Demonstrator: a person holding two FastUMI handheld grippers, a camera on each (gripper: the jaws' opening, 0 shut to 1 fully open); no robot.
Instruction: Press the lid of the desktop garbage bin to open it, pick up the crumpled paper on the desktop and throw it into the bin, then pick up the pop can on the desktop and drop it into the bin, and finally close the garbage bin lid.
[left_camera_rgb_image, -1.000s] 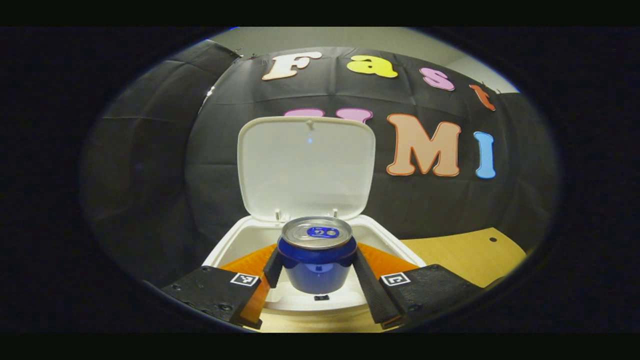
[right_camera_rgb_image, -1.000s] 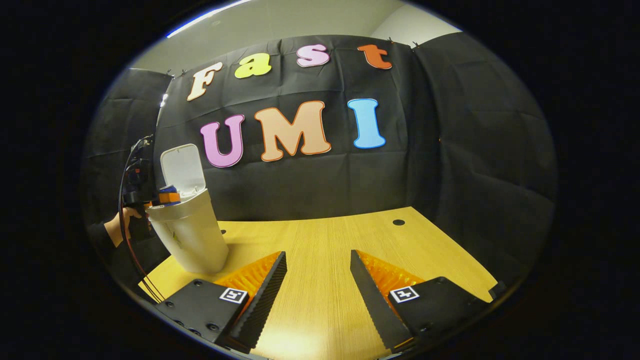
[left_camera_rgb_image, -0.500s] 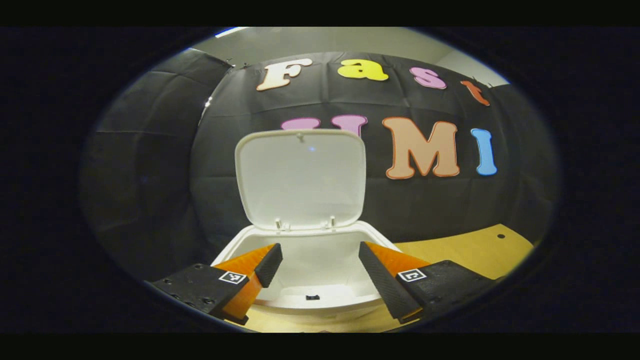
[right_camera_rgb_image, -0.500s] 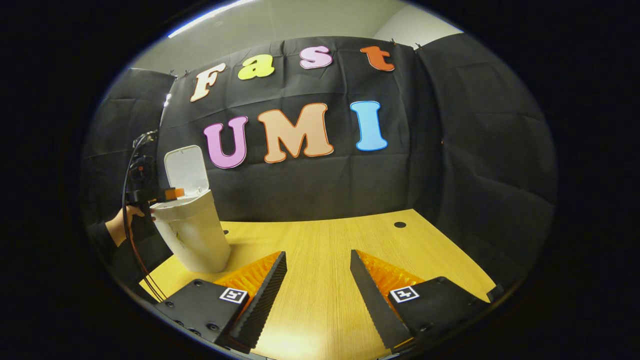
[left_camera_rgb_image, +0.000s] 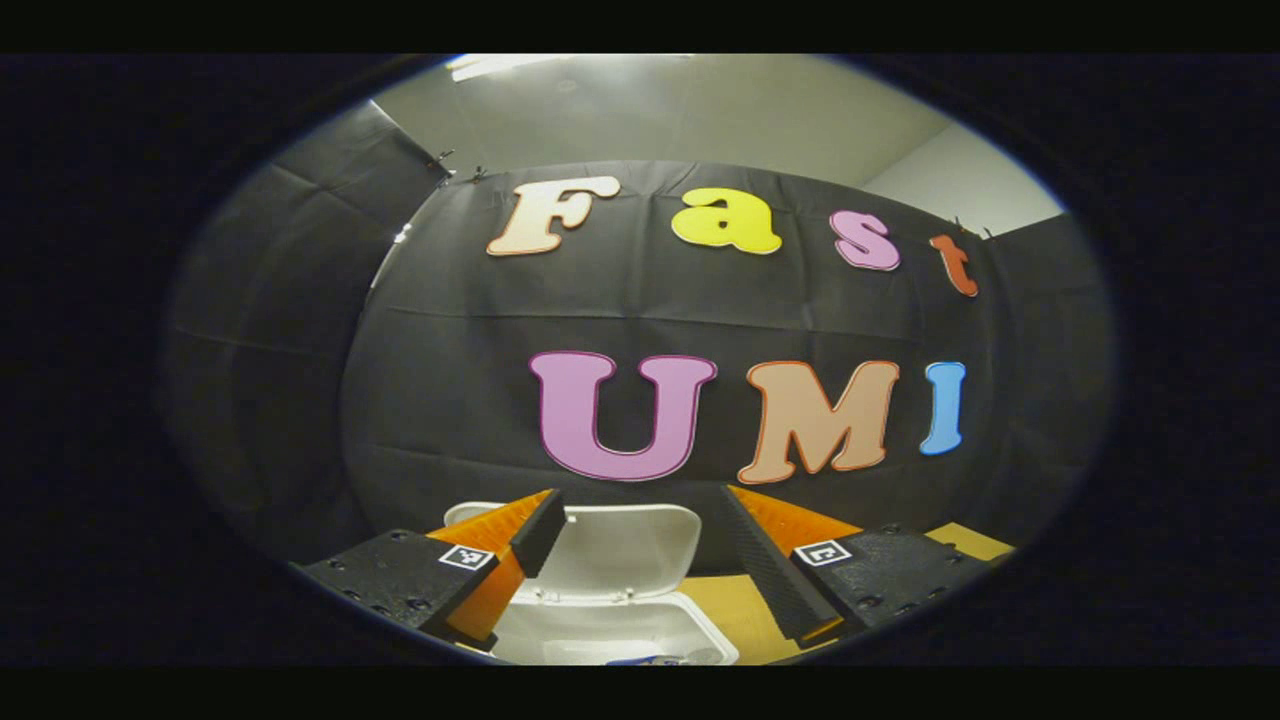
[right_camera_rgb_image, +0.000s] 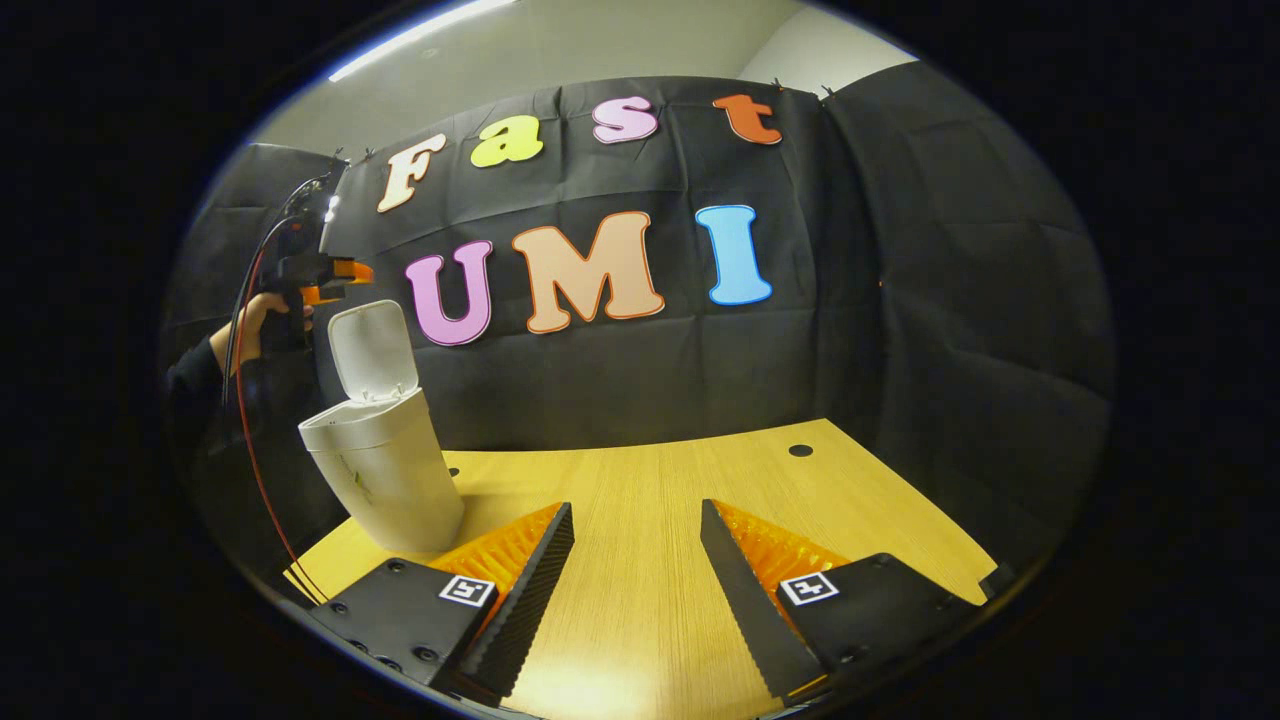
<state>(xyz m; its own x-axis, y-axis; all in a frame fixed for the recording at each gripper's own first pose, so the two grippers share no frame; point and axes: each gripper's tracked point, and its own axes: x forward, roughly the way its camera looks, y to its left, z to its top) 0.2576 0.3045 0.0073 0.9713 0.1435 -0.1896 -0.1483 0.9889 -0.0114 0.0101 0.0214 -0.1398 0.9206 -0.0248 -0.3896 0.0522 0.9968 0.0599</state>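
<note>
1. While the left tool (left_camera_rgb_image: 640, 545) hangs in the air in the left gripper view, its fingers are spread and pinch nothing. The bin (left_camera_rgb_image: 610, 630) sits low between and below them, its lid (left_camera_rgb_image: 620, 555) raised and leaning back toward the booth wall. A sliver of blue shows at the bin's mouth; I judge it to be the pop can (left_camera_rgb_image: 650, 660), though too little shows to be sure. So the lid lies ahead of and under this tool, its broad face turned toward the tool.

2. Seen from the right gripper view, the right tool (right_camera_rgb_image: 632, 580) is also spread and empty, low over the tabletop (right_camera_rgb_image: 690, 480). The bin (right_camera_rgb_image: 385, 480) stands at the tabletop's far left, well apart from this tool, its lid (right_camera_rgb_image: 372, 352) upright. The left tool (right_camera_rgb_image: 335, 275), held in a hand (right_camera_rgb_image: 252, 325), hovers just above and behind the lid's top edge.

3. Judging by this, only closing the lid remains, and the left tool is far nearer: a push forward and down on the lid's top edge should swing it shut.
</note>
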